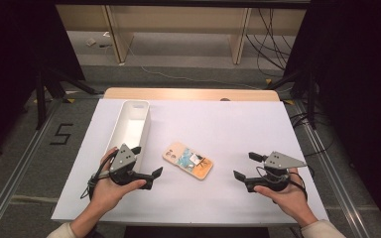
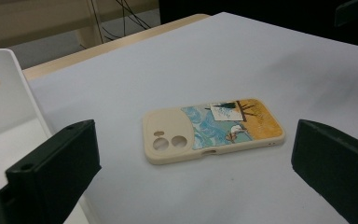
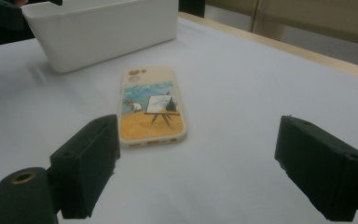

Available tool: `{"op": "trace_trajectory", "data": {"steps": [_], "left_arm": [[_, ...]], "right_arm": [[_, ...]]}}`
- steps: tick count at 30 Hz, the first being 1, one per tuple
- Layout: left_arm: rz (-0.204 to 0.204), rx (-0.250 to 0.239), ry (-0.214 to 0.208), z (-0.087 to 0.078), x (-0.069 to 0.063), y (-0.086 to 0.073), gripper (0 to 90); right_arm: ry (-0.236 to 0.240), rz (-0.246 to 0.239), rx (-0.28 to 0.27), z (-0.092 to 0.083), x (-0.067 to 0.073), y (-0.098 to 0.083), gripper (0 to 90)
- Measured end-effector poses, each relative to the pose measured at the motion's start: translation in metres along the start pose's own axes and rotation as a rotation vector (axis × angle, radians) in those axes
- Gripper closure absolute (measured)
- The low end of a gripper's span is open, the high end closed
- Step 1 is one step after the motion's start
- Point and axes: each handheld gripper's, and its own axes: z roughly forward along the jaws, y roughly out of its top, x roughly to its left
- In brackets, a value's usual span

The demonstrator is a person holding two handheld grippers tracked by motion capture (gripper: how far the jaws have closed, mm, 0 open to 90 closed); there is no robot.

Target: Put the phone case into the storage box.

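In the high view, a phone case [image 1: 187, 159] lay flat on the white table [image 1: 238, 124], just right of a long white bin [image 1: 131, 126]. The left gripper [image 1: 148, 164] sat left of the case, by the bin's near end, its jaws wide apart and empty. The right gripper [image 1: 245, 165] rested well right of the case, jaws likewise spread and holding nothing. In the left gripper view, the case [image 2: 213, 129] lay ahead between the two black jaws, apart from both, camera cutouts toward the bin [image 2: 2, 100]. In the right gripper view, the case [image 3: 152, 104] lay ahead, nearer the left jaw, its painted back up, with the bin [image 3: 102, 28] beyond it. The step in hand looked like the approach, before any grasp. The next move would probably call for one gripper to close in on the case, get the jaws across its thin edges, and lift it toward the bin.
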Motion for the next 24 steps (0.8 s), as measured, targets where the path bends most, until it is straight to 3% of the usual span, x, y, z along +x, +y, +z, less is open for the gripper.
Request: {"op": "trace_trajectory", "data": {"steps": [6, 8, 10, 13, 14, 15, 16, 17, 18, 19, 21, 23, 24], "left_arm": [[-0.002, -0.002, 0.003, 0.0, -0.001, 0.001, 1.1], [-0.004, -0.006, 0.006, 0.001, 0.0, 0.003, 5.3], [-0.007, -0.013, 0.023, 0.003, -0.001, 0.006, 15.6], [0.001, -0.017, 0.034, 0.01, -0.003, 0.014, 38.1], [0.002, -0.014, 0.044, 0.013, -0.004, 0.017, 38.1], [0.007, -0.008, 0.041, 0.017, -0.005, 0.02, 46.2], [0.006, 0.007, 0.026, 0.027, -0.006, 0.026, 63.9], [0.006, 0.007, 0.026, 0.027, -0.006, 0.026, 70.7], [0.013, 0.05, 0.013, 0.041, -0.008, 0.031, 75.9], [0.013, 0.05, 0.013, 0.041, -0.008, 0.031, 80.9], [0.003, 0.072, 0.006, 0.056, -0.011, 0.036, 88.7], [-0.009, 0.102, -0.005, 0.073, -0.015, 0.041, 89.8], [-0.022, 0.127, -0.018, 0.089, -0.02, 0.046, 89.8]], "right_arm": [[-0.001, 0.001, -0.001, 0.0, 0.0, 0.0, 14.8], [-0.002, 0.005, -0.002, 0.0, 0.0, 0.0, 14.8], [-0.005, 0.009, -0.002, 0.0, 0.0, 0.0, 14.9], [-0.008, 0.011, -0.001, 0.001, 0.0, 0.0, 14.9], [-0.008, 0.011, -0.001, 0.001, 0.0, 0.0, 14.9], [-0.008, 0.012, -0.001, 0.001, 0.0, 0.0, 14.9], [-0.011, 0.012, 0.0, 0.001, 0.0, 0.0, 14.9], [-0.012, 0.012, -0.001, 0.001, 0.0, 0.0, 14.9], [-0.013, 0.013, 0.0, 0.001, 0.0, 0.0, 14.9], [-0.013, 0.013, 0.0, 0.001, 0.0, 0.0, 14.9], [-0.013, 0.012, 0.002, 0.001, 0.0, 0.0, 14.9], [-0.012, 0.013, 0.002, 0.001, -0.001, 0.0, 14.9], [-0.012, 0.013, 0.001, 0.001, -0.001, 0.0, 14.9]]}}
